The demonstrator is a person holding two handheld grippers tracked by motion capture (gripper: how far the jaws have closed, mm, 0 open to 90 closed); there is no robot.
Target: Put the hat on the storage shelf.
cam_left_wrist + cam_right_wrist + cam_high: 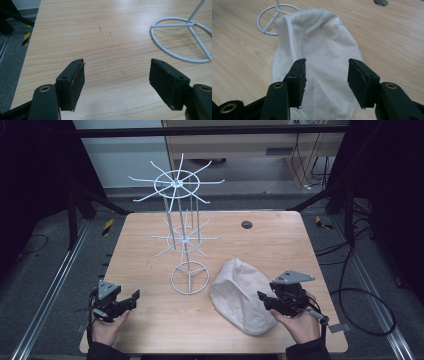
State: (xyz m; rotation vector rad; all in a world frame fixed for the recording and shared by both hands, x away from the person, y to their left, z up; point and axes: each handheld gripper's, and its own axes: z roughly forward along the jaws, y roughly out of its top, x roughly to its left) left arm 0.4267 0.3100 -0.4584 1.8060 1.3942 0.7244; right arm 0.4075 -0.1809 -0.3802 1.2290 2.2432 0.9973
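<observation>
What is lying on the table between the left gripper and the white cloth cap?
In the high view, the white wire rack's ring base stands between left gripper and white cloth cap; otherwise bare wooden table.

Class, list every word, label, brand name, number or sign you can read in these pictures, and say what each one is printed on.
None: no readable text stands on the cream cloth cap, the white wire rack, the wooden table or either gripper.
The yellow-and-black hazard stripes beside the table are a pattern, not lettering.

Wooden table (150, 245) on grey floor (45, 270), dark surroundings, loose cables (360, 295).
</observation>
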